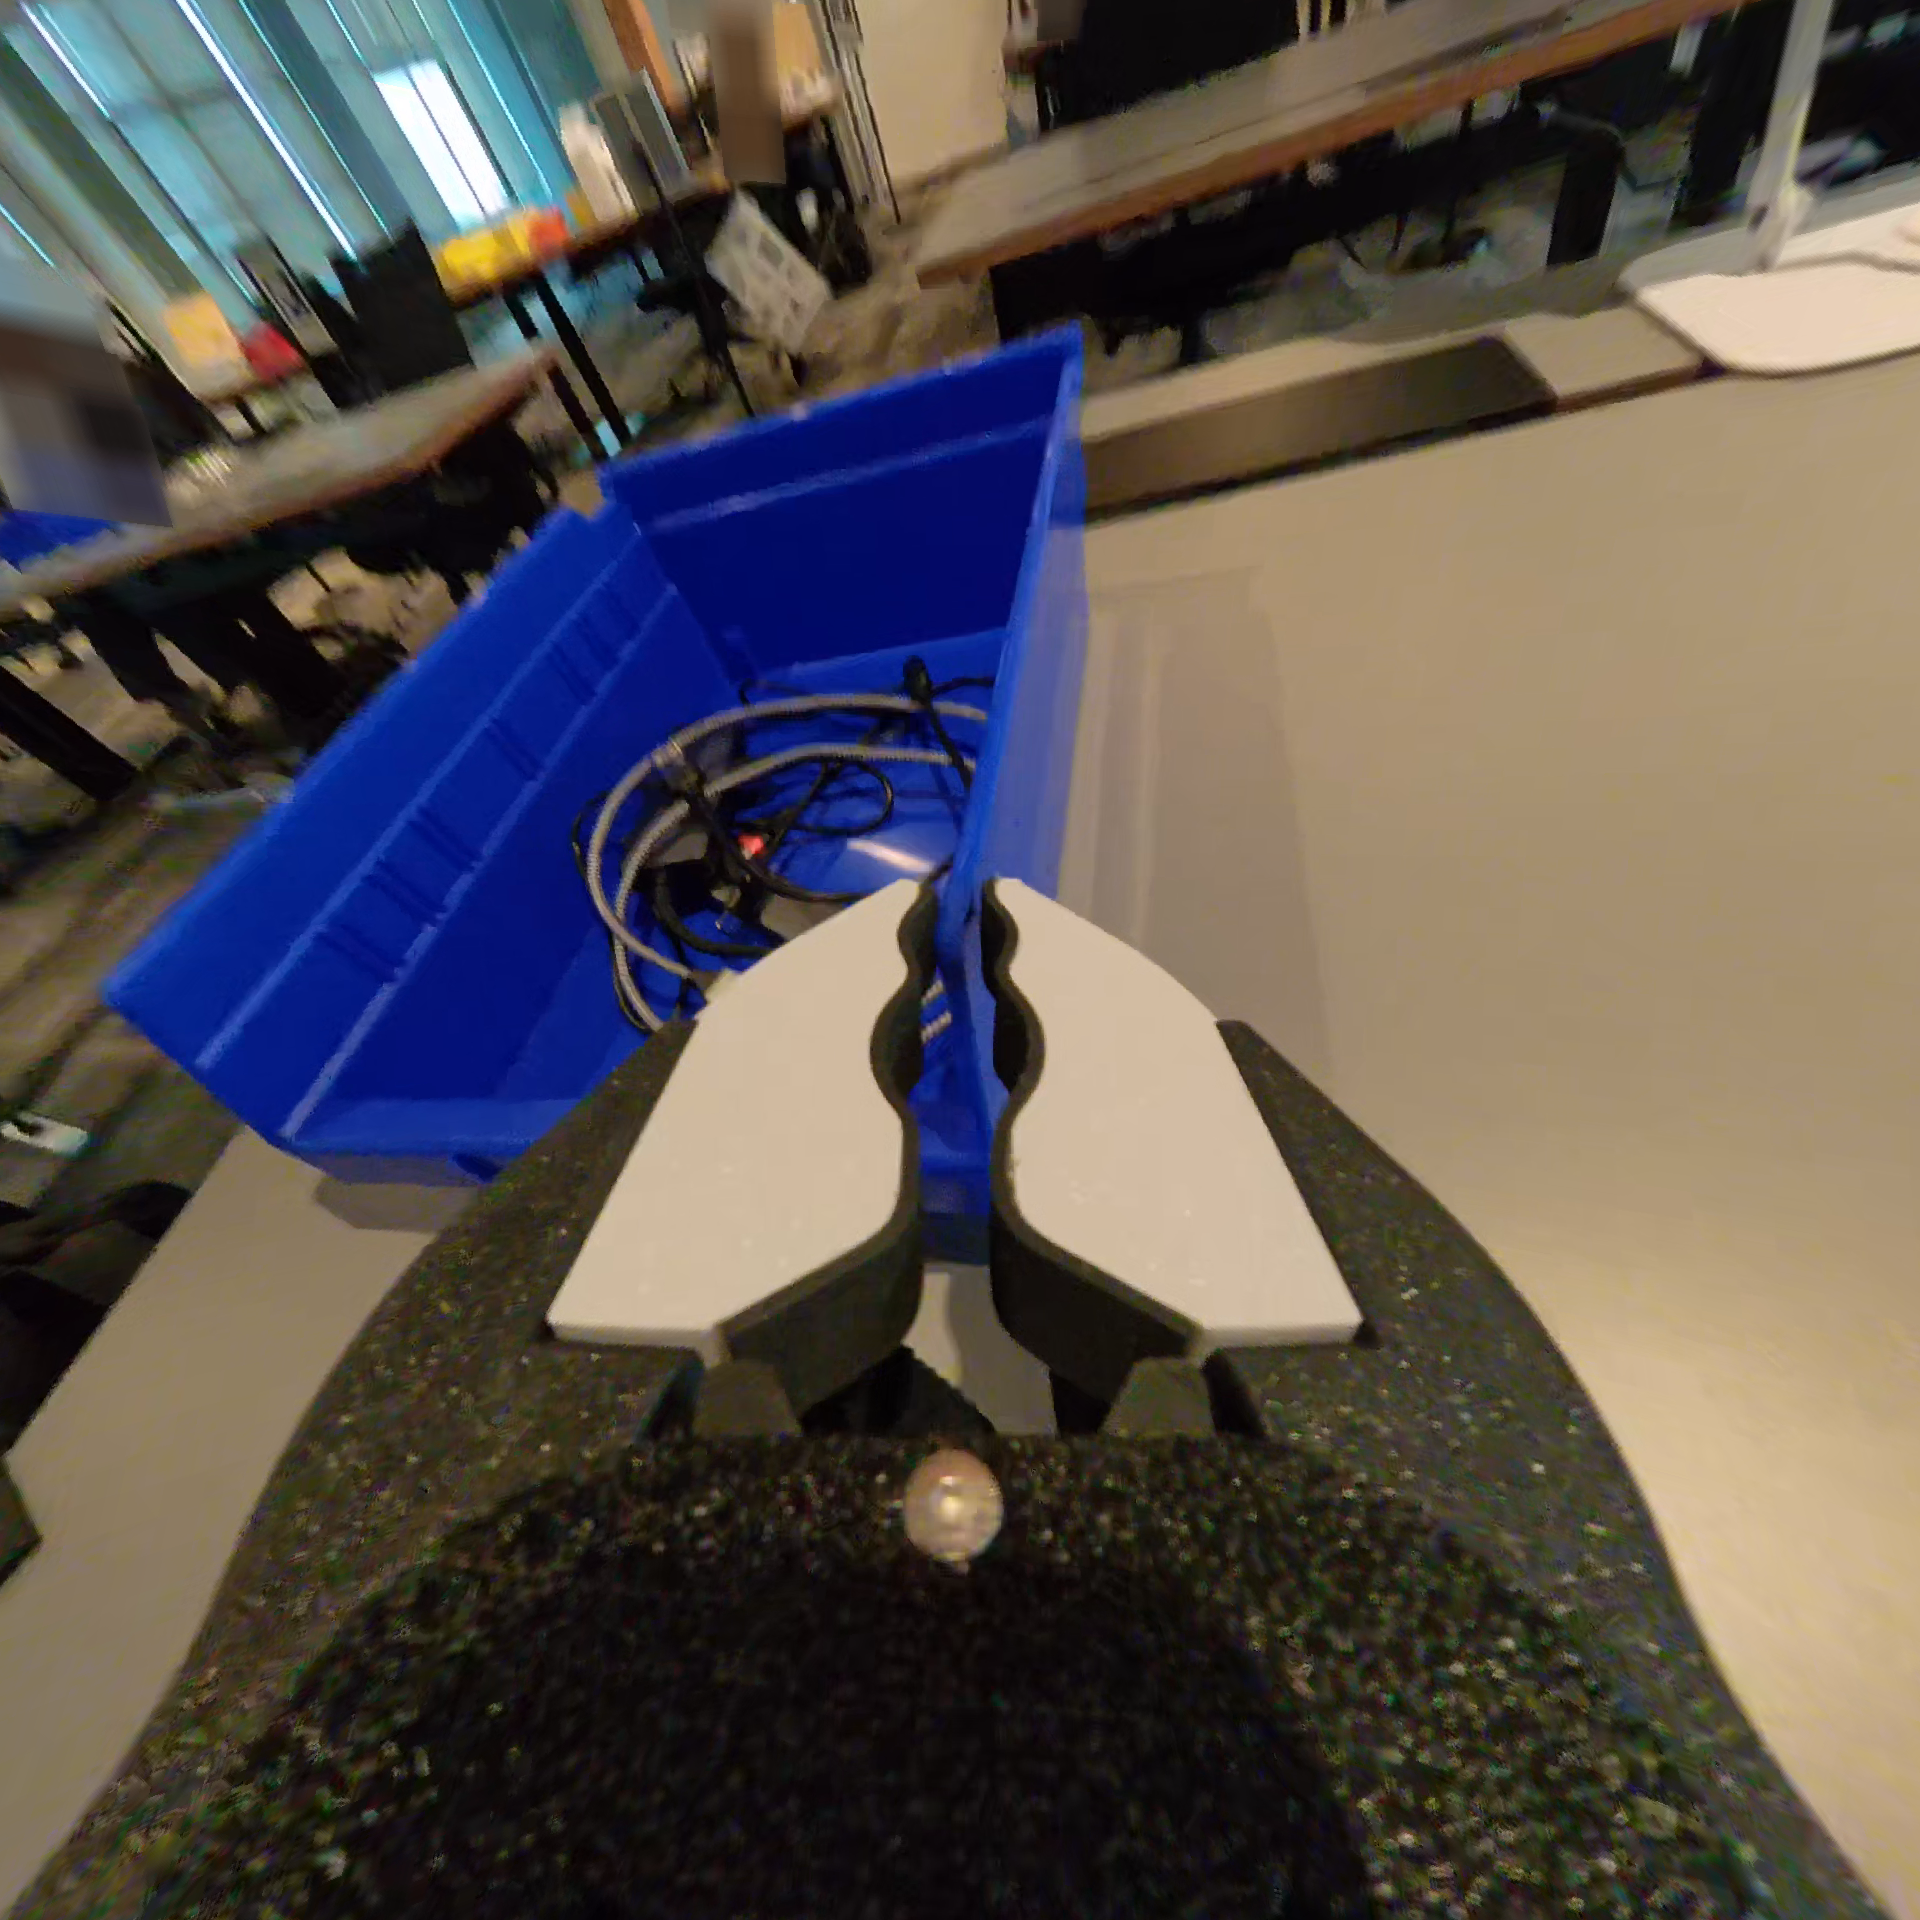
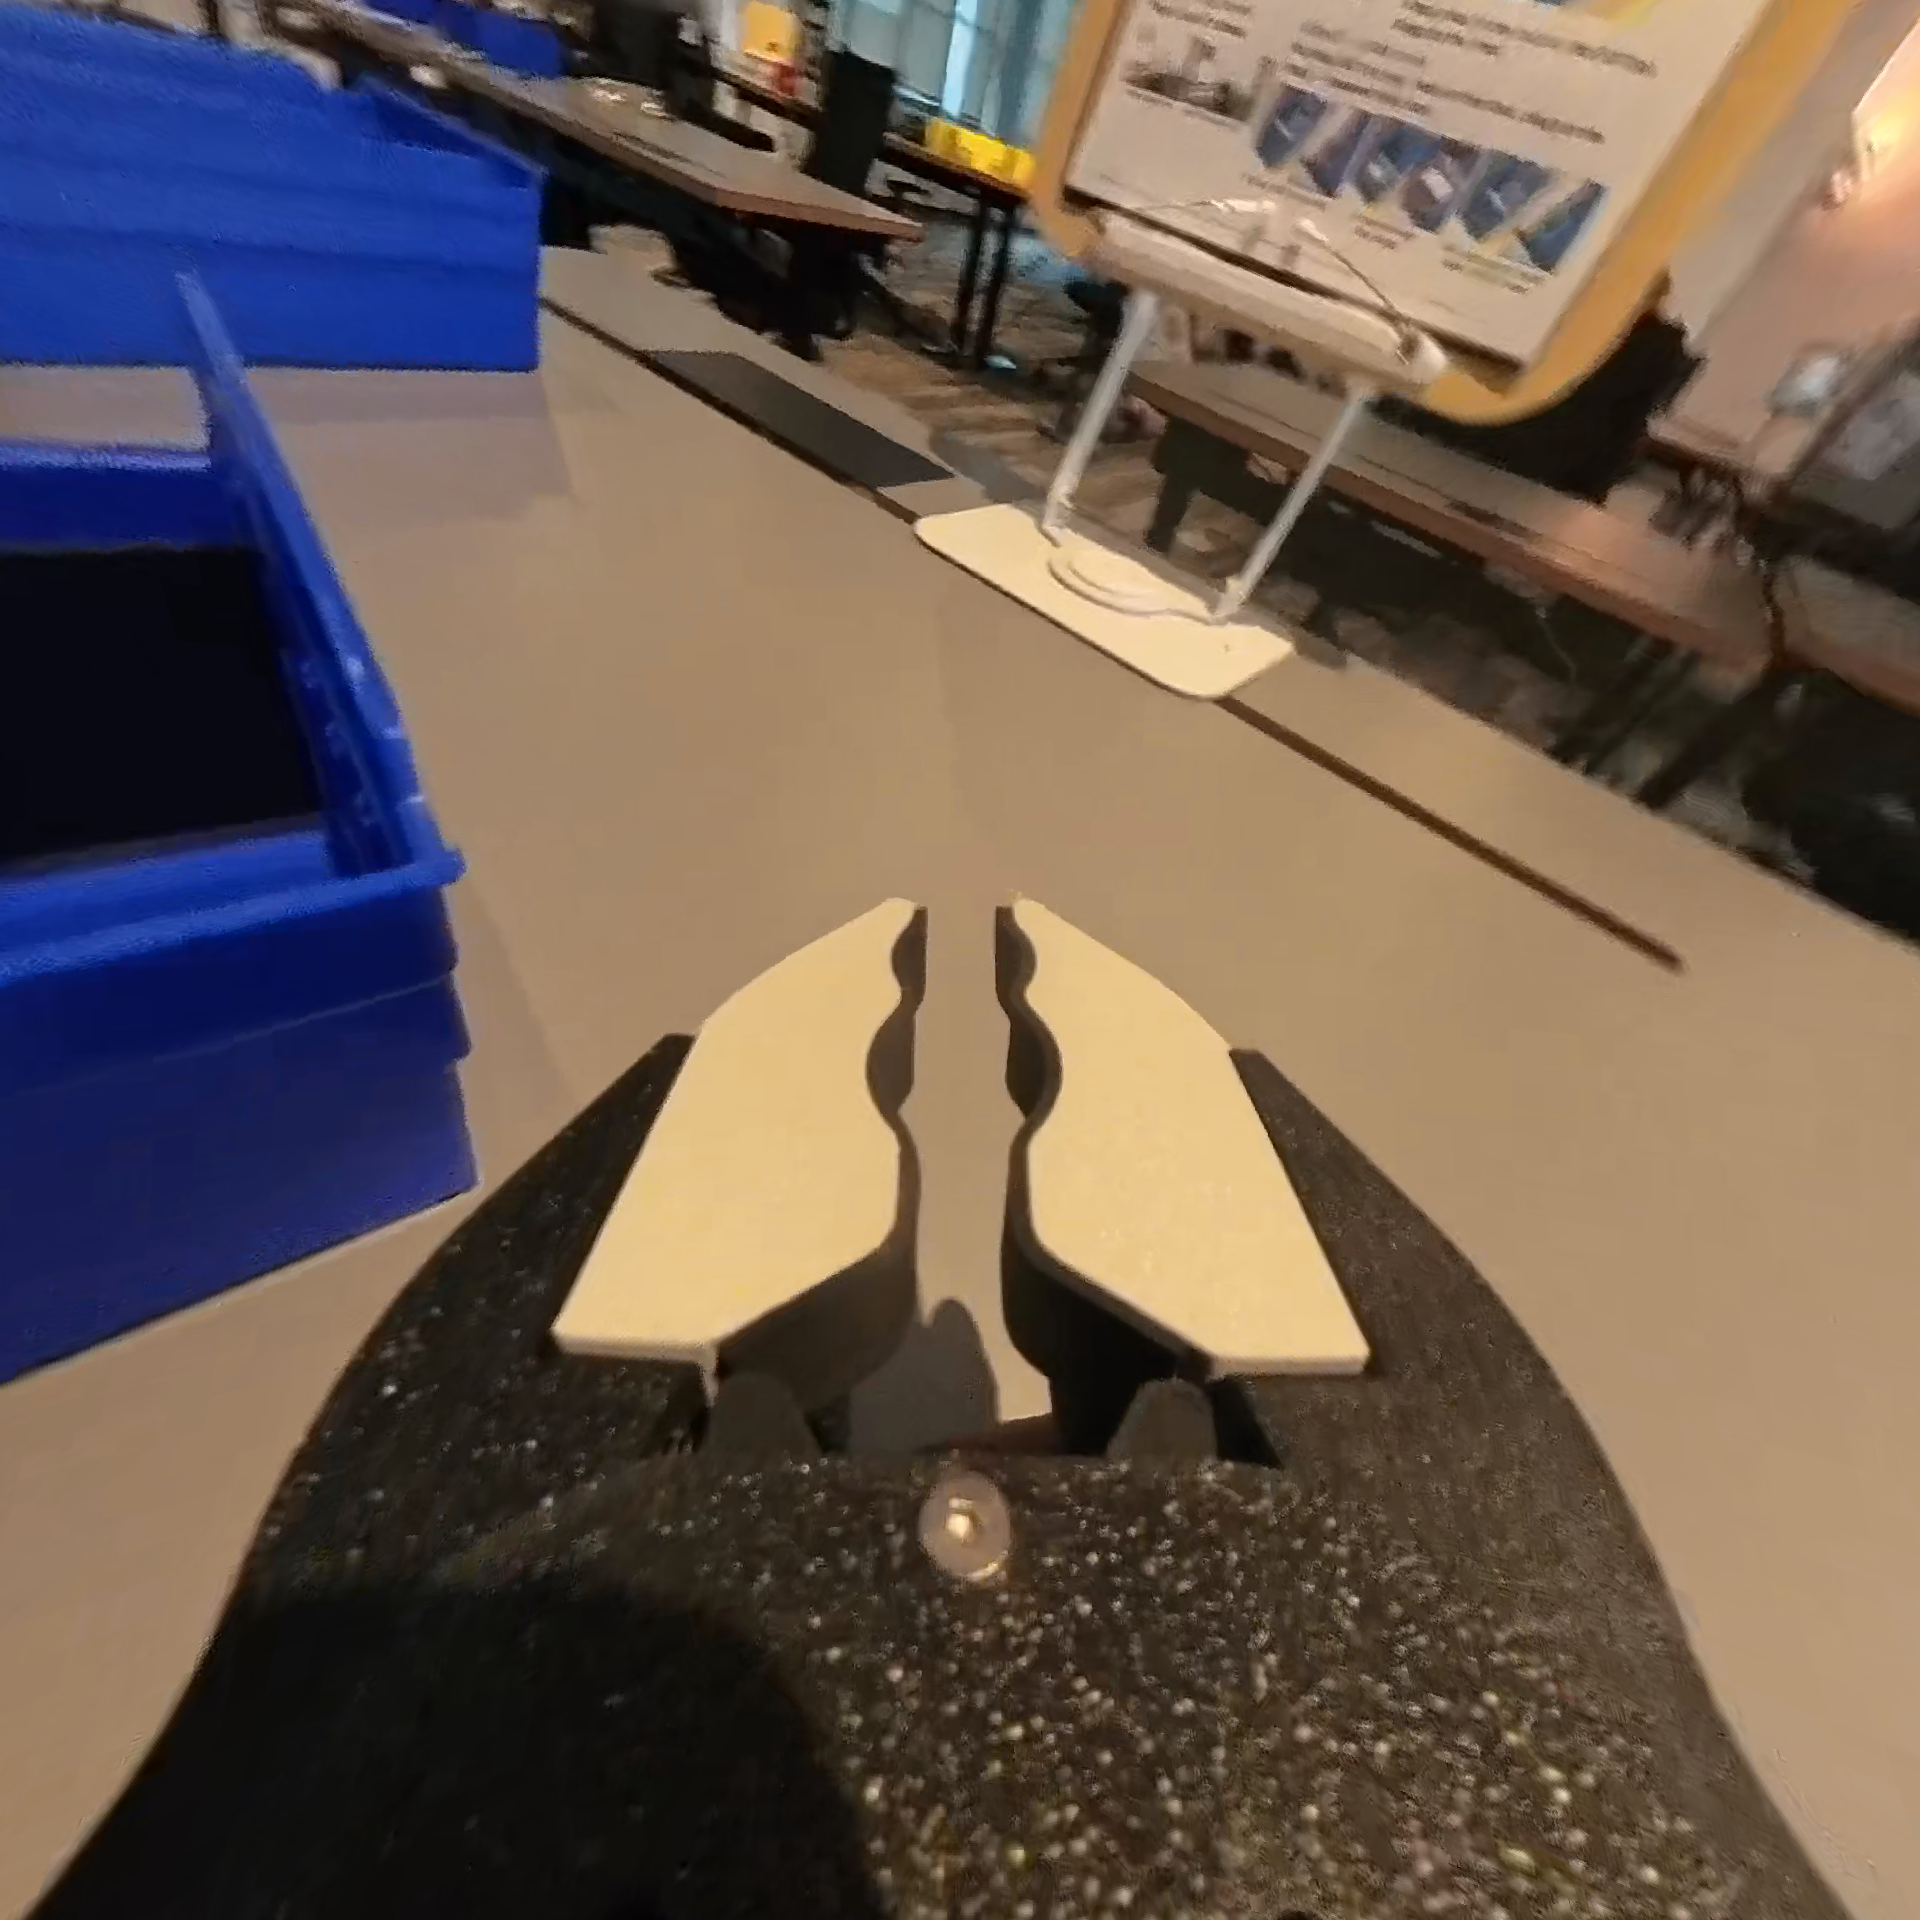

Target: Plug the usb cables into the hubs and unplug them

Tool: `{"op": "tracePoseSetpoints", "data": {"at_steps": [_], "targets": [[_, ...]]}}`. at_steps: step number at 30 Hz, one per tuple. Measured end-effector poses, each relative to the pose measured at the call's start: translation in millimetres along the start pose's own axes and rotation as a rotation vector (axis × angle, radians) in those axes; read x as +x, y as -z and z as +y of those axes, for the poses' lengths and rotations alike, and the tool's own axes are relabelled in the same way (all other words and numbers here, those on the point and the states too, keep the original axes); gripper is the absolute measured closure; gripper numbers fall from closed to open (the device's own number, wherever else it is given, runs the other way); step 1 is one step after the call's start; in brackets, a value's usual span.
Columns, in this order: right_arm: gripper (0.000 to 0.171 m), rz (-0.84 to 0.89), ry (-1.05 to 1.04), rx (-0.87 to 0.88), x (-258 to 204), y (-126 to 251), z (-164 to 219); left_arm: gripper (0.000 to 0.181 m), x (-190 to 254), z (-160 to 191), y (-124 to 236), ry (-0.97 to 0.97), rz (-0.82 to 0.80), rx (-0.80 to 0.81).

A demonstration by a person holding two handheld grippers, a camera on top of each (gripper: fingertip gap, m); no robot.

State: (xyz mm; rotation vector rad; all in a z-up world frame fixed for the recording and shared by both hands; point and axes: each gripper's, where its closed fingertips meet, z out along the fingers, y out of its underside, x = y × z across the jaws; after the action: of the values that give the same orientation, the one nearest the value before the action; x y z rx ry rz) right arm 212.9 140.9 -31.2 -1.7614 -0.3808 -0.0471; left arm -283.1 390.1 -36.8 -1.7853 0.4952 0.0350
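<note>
A blue bin (image 1: 416,883) stands on the grey table (image 1: 1507,831) and holds a tangle of black and braided grey usb cables (image 1: 748,821). A pale flat piece (image 1: 800,920) lies under them; I cannot tell whether it is a hub. My left gripper (image 1: 956,899) hovers over the bin's near right wall. Its jaws are shut to a narrow slit, and the wall and a bit of cable show through it. My right gripper (image 2: 961,914) is shut to a similar slit and empty, over bare table to the right of a blue bin (image 2: 208,1039).
A second blue bin (image 2: 260,208) stands farther back on the left. A sign board (image 2: 1351,156) on a white stand (image 2: 1122,582) sits at the table's far edge, beside a black strip (image 2: 800,426). Other tables and chairs fill the room behind. My right fingertips sit around 55 cm from my left ones.
</note>
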Motion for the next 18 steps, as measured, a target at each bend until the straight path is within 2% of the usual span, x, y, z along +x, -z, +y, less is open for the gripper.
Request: {"op": "tracePoseSetpoints", "data": {"at_steps": [3, 6, 8, 11, 12, 13, 16, 18], "targets": [[0.152, -0.02, -0.203, -0.088, -7.6, 15.3, 3.0, 0.158, 2.4, -28.8, 18.0, -0.041, -0.012, 0.147], [0.137, -0.146, -0.358, -0.187, -44.3, 34.3, 2.6, 0.158, 20.7, -54.4, 33.7, -0.079, 0.042, 0.247], [0.131, -0.206, -0.385, -0.201, -68.3, 46.5, -4.7, 0.162, 52.1, -63.8, 40.1, -0.116, 0.144, 0.301], [0.128, -0.259, -0.392, -0.212, -93.6, 56.7, -14.4, 0.168, 105.4, -58.2, 40.6, -0.256, 0.266, 0.337], [0.135, -0.269, -0.387, -0.215, -99.3, 58.1, -17.1, 0.169, 120.7, -51.5, 38.8, -0.323, 0.291, 0.323], [0.129, -0.285, -0.385, -0.217, -105.1, 58.7, -19.8, 0.17, 133.2, -45.1, 37.3, -0.391, 0.305, 0.308], [0.127, -0.354, -0.376, -0.255, -123.4, 57.3, -22.3, 0.171, 159.3, -33.9, 38.9, -0.545, 0.348, 0.292], [0.126, -0.361, -0.362, -0.271, -127.9, 54.5, -22.5, 0.171, 169.2, -29.7, 41.2, -0.557, 0.391, 0.29]]}}
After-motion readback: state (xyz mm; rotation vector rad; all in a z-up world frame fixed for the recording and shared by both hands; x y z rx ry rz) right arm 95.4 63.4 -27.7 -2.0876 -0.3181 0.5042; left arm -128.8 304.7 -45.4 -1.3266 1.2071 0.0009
